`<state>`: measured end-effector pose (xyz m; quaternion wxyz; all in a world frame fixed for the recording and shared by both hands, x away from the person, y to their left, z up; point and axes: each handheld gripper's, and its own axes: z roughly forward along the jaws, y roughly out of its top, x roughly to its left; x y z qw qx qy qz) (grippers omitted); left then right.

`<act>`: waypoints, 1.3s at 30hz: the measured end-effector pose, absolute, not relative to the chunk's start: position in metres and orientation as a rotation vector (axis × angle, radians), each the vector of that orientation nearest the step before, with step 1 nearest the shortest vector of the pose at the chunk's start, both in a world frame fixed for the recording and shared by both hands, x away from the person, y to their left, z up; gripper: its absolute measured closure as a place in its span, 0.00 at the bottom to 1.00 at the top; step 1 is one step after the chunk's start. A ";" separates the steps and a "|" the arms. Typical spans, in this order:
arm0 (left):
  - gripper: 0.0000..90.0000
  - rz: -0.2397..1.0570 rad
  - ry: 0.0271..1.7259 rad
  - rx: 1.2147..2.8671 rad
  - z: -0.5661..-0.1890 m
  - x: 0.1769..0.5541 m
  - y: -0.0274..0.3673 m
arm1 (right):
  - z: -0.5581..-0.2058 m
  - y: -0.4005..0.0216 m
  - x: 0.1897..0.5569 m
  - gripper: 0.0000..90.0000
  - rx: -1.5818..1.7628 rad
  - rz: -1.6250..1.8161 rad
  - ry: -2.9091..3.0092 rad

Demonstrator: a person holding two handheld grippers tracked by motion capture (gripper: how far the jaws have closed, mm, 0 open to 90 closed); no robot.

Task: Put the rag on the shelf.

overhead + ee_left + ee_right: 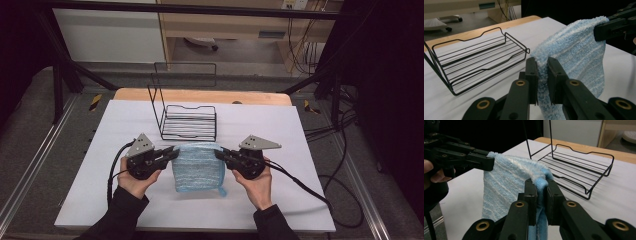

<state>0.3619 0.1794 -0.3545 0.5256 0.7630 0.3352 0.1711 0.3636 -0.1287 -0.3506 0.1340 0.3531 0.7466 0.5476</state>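
Blue terry cloth [197, 167], soft, light and limp by the look of it, hangs near the front of the white table [125, 200], pinched at its top corners. The left gripper [172, 152] clamps the 9 o'clock corner and the right gripper [220, 153] the 3 o'clock one, a hold that should keep it spread. Beyond it at 12 o'clock stands a black wire rack [189, 122].

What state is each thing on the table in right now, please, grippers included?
Blue towel: folded, held up by its two top corners, hanging between the grippers.
Left gripper: shut on the towel's left top corner.
Right gripper: shut on the towel's right top corner.
Wire rack: standing upright on the white table behind the towel, nothing in it.
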 end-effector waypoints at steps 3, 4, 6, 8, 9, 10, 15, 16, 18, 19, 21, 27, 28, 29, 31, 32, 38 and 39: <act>0.89 0.418 0.799 1.815 -0.351 0.362 0.179 | -0.346 -0.128 0.362 0.91 1.007 1.584 2.152; 0.89 0.424 0.798 1.813 -0.350 0.362 0.180 | -0.345 -0.127 0.362 0.91 1.004 1.587 2.145; 0.89 0.435 0.791 1.804 -0.346 0.362 0.180 | -0.341 -0.127 0.362 0.91 0.995 1.592 2.133; 0.89 0.446 0.786 1.794 -0.342 0.361 0.180 | -0.337 -0.126 0.361 0.91 0.983 1.593 2.121; 0.89 0.452 0.783 1.790 -0.340 0.361 0.181 | -0.335 -0.126 0.361 0.91 0.977 1.595 2.114; 0.89 0.454 0.781 1.787 -0.338 0.361 0.181 | -0.333 -0.125 0.361 0.91 0.972 1.596 2.105; 0.89 0.476 0.778 1.760 -0.329 0.364 0.184 | -0.325 -0.122 0.362 0.91 0.947 1.602 2.073; 0.89 0.481 0.778 1.753 -0.328 0.365 0.185 | -0.321 -0.119 0.362 0.91 0.934 1.598 2.057; 0.89 0.487 0.776 1.739 -0.324 0.366 0.185 | -0.319 -0.118 0.362 0.91 0.926 1.597 2.051; 0.89 0.487 0.776 1.733 -0.322 0.367 0.186 | -0.317 -0.118 0.362 0.91 0.921 1.597 2.047; 0.89 0.493 0.774 1.716 -0.318 0.368 0.187 | -0.310 -0.116 0.362 0.91 0.909 1.606 2.024; 0.89 0.516 0.766 1.681 -0.305 0.372 0.188 | -0.299 -0.114 0.364 0.91 0.886 1.613 1.980; 0.89 0.521 0.764 1.675 -0.303 0.373 0.188 | -0.297 -0.113 0.364 0.91 0.882 1.613 1.973; 0.89 0.525 0.764 1.671 -0.301 0.374 0.188 | -0.295 -0.113 0.365 0.91 0.875 1.613 1.965; 0.89 0.532 0.764 1.662 -0.297 0.375 0.188 | -0.292 -0.112 0.366 0.91 0.874 1.616 1.950; 0.89 0.533 0.763 1.654 -0.295 0.376 0.188 | -0.290 -0.112 0.367 0.91 0.873 1.622 1.943; 0.89 0.559 0.759 1.620 -0.288 0.382 0.187 | -0.279 -0.108 0.370 0.91 0.852 1.619 1.902; 0.89 0.560 0.757 1.615 -0.287 0.382 0.187 | -0.277 -0.107 0.370 0.91 0.852 1.615 1.896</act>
